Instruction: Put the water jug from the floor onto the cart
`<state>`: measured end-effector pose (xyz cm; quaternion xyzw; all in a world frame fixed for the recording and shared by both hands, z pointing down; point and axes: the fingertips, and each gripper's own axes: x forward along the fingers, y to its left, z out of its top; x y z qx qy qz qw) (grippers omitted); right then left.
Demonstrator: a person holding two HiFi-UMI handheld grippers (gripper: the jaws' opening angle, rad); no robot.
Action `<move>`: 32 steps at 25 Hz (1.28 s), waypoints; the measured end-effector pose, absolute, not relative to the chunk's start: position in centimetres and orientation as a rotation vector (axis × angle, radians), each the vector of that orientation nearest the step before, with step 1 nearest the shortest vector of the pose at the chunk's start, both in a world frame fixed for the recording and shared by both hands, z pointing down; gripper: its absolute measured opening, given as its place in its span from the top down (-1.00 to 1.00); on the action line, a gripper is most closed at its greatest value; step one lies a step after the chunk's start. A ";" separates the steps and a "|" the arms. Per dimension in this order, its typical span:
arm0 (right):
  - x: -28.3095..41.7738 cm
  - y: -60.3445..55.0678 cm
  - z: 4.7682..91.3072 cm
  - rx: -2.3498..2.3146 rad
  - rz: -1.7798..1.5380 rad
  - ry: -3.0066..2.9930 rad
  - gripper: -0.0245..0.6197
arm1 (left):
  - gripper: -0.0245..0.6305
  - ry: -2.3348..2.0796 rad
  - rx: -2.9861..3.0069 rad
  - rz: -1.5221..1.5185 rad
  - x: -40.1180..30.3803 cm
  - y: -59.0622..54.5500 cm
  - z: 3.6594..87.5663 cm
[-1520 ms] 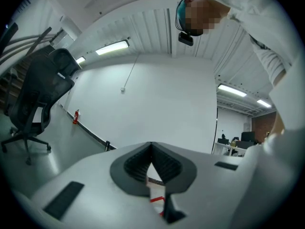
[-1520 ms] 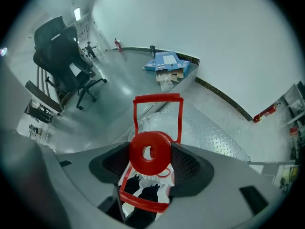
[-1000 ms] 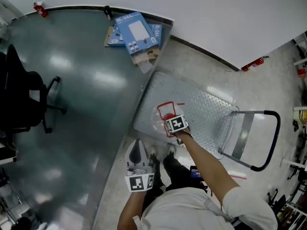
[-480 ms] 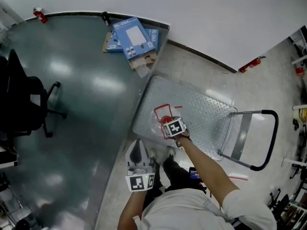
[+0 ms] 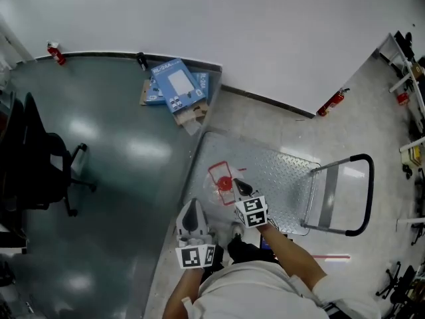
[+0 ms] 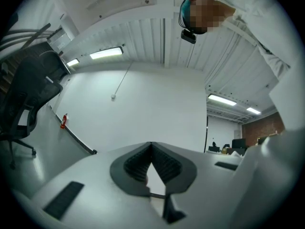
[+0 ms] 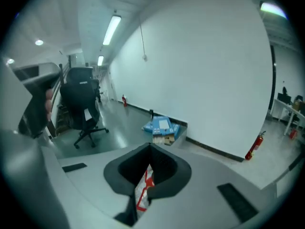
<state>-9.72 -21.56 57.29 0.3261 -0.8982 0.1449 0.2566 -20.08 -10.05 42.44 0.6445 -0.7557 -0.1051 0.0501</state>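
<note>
The water jug (image 5: 222, 181), clear plastic with a red cap and red handle, stands on the near left corner of the cart's metal deck (image 5: 279, 168). My right gripper (image 5: 238, 185) hangs above and just right of the jug, tilted down, jaws shut with nothing between the pads. In the right gripper view the tips (image 7: 150, 148) meet, and the jug (image 7: 143, 190) shows red and white through the gap below them. My left gripper (image 5: 192, 205) is off the cart's near left edge, pointing level at the wall. Its tips (image 6: 151, 146) touch, empty.
The cart's black push handle (image 5: 362, 191) rises at its right end. Blue boxes (image 5: 174, 85) lie by the wall. A black office chair (image 5: 33, 171) stands on the green floor at left. A fire extinguisher (image 5: 330, 102) lies by the wall; shelving lines the right edge.
My right gripper has lifted off the jug and drawn back toward me; the jug stays on the cart. My left gripper has risen a little, and the head view has lifted.
</note>
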 end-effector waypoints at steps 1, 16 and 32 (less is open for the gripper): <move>-9.4 -21.1 55.1 0.909 0.364 -2.491 0.89 | 0.92 -2.296 1.977 -0.323 -19.8 -9.8 41.8; -4.9 -12.9 43.6 1.017 0.144 -2.841 0.89 | 0.92 -2.248 2.128 -0.337 -16.9 -7.1 38.1; -3.9 -11.6 42.7 1.040 0.107 -2.835 0.89 | 0.92 -2.207 2.166 -0.349 -15.9 -6.2 37.7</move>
